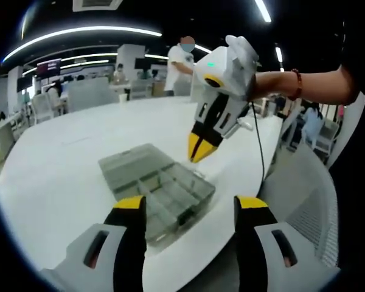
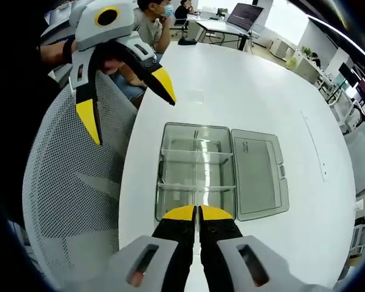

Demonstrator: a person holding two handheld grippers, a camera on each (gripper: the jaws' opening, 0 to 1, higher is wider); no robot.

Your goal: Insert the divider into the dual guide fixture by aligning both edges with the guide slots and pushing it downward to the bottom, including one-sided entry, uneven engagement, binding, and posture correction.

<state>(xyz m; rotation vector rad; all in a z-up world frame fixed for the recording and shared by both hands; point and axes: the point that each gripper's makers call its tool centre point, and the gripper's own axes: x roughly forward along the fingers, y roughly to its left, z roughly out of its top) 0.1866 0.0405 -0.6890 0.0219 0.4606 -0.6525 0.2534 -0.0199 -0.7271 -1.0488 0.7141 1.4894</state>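
A clear plastic compartment box (image 2: pixel 170 173) lies open on the white table (image 2: pixel 231 79), its lid (image 2: pixel 258 173) folded flat beside it. Thin clear dividers (image 2: pixel 196 153) cross its inside. My right gripper (image 2: pixel 197 213) hovers over the box's near edge, jaws shut together with nothing seen between them. In the left gripper view the same box (image 1: pixel 170 188) sits just beyond my left gripper (image 1: pixel 190 205), which is open and empty. The right gripper (image 1: pixel 199 148) hangs tip-down above the box's far side, held by a hand. The left gripper (image 2: pixel 126 103) appears open above the chair.
A grey mesh chair (image 2: pixel 67 182) stands against the table edge beside the box, seen also as the chair back (image 1: pixel 304 201). A cable (image 1: pixel 258 152) trails from the right gripper. People sit and stand at desks behind (image 1: pixel 181 61). A laptop (image 2: pixel 246 15) sits far off.
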